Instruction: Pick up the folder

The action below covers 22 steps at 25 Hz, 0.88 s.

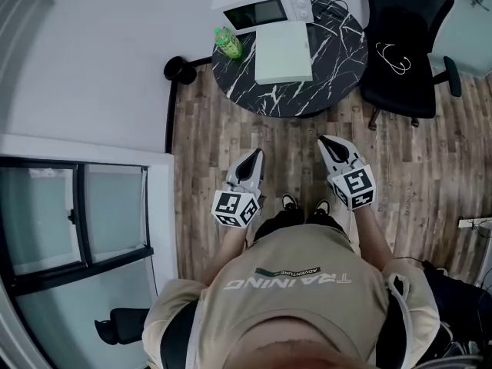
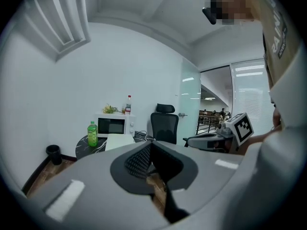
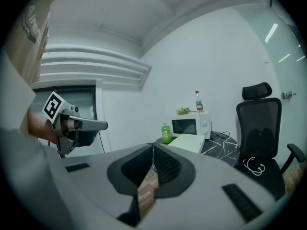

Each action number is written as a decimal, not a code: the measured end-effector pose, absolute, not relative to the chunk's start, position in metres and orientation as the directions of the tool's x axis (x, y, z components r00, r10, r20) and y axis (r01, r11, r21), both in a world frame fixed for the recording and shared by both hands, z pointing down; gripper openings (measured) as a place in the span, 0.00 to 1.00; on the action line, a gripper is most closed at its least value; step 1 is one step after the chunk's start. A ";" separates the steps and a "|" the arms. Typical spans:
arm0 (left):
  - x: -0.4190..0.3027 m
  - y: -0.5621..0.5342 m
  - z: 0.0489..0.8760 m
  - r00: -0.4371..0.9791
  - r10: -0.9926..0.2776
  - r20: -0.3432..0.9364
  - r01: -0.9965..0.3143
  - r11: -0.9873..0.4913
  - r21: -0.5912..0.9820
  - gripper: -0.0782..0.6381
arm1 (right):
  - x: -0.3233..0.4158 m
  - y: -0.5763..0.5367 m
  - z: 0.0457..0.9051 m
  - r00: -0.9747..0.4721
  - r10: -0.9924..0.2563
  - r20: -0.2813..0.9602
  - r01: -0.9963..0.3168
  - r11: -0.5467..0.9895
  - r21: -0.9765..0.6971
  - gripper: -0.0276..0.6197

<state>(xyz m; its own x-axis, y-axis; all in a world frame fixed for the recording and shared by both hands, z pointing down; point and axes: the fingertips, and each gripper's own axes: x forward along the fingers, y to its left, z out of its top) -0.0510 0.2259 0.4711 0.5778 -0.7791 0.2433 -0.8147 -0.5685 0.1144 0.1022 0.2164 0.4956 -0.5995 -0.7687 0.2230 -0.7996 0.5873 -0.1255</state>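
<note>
Head view: folder [image 1: 283,52] flat on black table [image 1: 338,64]

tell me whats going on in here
A person in a beige shirt stands on a wooden plank floor, holding a two-jaw gripper in each hand. The left gripper and right gripper are both shut and empty, pointing toward a round black marble-look table. A pale flat rectangular folder lies on it, beside a green plastic bottle and a white microwave. Neither gripper has reached the folder yet.
</note>
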 end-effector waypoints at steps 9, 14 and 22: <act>-0.082 0.170 0.471 0.603 -0.775 0.187 -0.798 -0.589 0.132 0.12 | 0.071 0.165 0.497 -0.593 -0.762 0.262 -0.798 0.598 -0.067 0.06; -0.110 0.117 0.470 0.610 -0.776 0.160 -0.792 -0.594 0.142 0.12 | 0.049 0.134 0.468 -0.557 -0.790 0.257 -0.820 0.572 -0.021 0.06; -0.130 0.048 0.458 0.682 -0.728 0.076 -0.729 -0.667 0.151 0.12 | 0.015 0.074 0.442 -0.480 -0.844 0.240 -0.860 0.506 0.060 0.06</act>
